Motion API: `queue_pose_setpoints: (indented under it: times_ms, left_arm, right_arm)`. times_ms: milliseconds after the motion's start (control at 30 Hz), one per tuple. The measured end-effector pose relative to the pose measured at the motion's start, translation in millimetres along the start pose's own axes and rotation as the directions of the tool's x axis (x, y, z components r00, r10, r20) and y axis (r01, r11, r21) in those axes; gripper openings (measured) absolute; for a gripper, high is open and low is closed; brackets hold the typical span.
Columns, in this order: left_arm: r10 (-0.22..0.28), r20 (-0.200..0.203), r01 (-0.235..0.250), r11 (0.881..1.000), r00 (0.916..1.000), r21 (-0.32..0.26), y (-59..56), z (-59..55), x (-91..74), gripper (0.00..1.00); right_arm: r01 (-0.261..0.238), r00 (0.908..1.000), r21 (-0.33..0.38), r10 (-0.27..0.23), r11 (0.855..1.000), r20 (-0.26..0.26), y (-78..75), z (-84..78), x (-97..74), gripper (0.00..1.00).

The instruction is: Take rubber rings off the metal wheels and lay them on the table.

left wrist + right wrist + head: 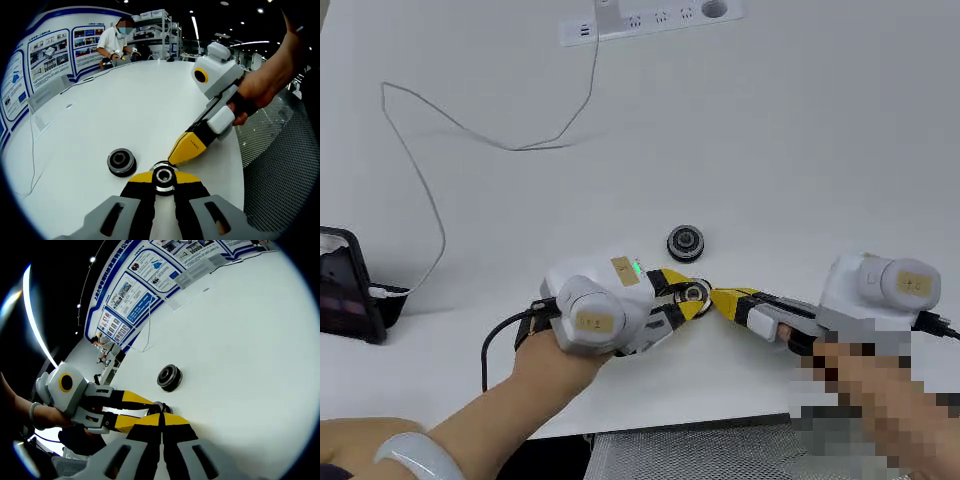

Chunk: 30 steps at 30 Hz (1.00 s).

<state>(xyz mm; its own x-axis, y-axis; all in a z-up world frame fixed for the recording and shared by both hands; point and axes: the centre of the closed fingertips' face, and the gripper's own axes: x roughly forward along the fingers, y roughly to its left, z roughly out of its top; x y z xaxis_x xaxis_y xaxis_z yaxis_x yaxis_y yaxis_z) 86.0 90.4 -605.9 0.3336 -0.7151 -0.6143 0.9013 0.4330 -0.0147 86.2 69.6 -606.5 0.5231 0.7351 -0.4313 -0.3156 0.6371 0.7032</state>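
Note:
A small metal wheel (696, 293) is held just above the white table (770, 150), and my left gripper (692, 295) is shut on it from the left. In the left gripper view the wheel (164, 177) sits between the yellow jaw tips of the left gripper (164, 175). My right gripper (717, 296) comes in from the right, jaws together, its tip (172, 159) touching the wheel's rim. I cannot tell whether it pinches a rubber ring. In the right gripper view the right gripper (160, 415) points at that wheel (159, 406). A second wheel (686, 242) wearing a black rubber ring lies on the table behind.
A white power strip (650, 18) lies at the far edge, with a thin cable (420, 170) looping left to a black device (345, 290). The table's front edge runs just under my hands, with a mesh seat (690, 455) below. A person (112, 42) stands far off.

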Motion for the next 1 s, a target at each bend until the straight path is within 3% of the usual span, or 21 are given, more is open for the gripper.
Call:
queue_pose_setpoints:
  times_ms: [1000]
  left_arm:
    - [-0.002,0.003,0.002,1.000,1.0000,-0.003,-0.4,0.3,-0.1,0.14]
  right_arm:
    - [-0.025,0.9996,0.016,0.025,1.000,-0.010,4.7,0.1,1.6,0.01]
